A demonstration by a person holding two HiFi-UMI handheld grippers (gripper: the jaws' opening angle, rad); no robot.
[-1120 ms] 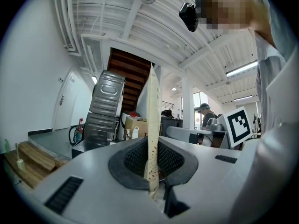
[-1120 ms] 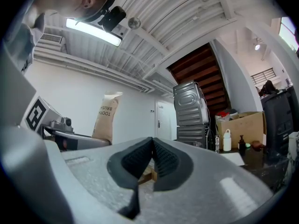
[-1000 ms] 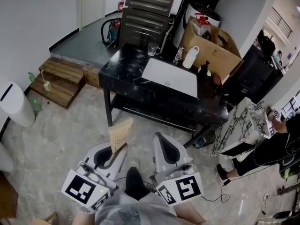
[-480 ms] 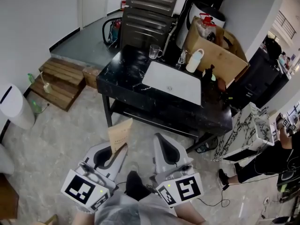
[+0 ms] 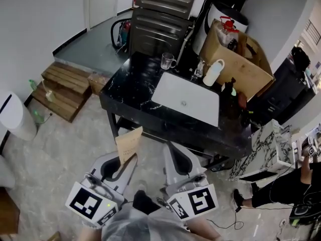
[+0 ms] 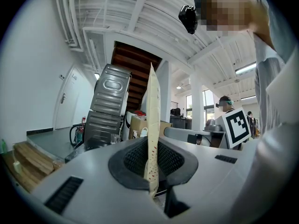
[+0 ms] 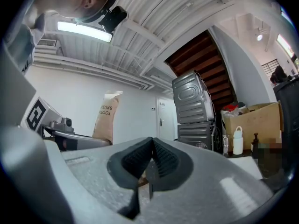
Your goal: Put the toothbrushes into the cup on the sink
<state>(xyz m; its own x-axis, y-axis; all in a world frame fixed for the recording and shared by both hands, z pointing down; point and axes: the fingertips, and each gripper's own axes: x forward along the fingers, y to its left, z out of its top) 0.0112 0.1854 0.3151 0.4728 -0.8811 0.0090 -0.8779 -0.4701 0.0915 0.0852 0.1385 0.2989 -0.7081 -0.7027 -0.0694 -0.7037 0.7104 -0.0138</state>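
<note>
My left gripper point(image 5: 131, 157) is shut on a flat brown paper toothbrush packet point(image 5: 129, 143) that stands upright between its pads; the left gripper view shows the packet point(image 6: 153, 125) edge-on in the left gripper point(image 6: 152, 171). My right gripper point(image 5: 169, 147) is shut with nothing between its pads, as the right gripper view confirms for the right gripper point(image 7: 150, 164). Both are held low over the floor, short of the black marble table point(image 5: 130, 92). On that table, a clear glass cup point(image 5: 167, 61) stands at the far left corner of the white sink point(image 5: 188, 98).
A white bottle point(image 5: 213, 72) and dark bottles stand at the sink's far right, beside a cardboard box point(image 5: 241, 64). A grey metal appliance point(image 5: 163, 14) rises behind the table. Wooden steps point(image 5: 62, 89) and a white bin point(image 5: 15, 115) lie left; a person point(image 5: 281, 195) stands right.
The table and sink have come nearer and sit lower in the head view. Both grippers keep their places in the frame, the packet still held in the left one.
</note>
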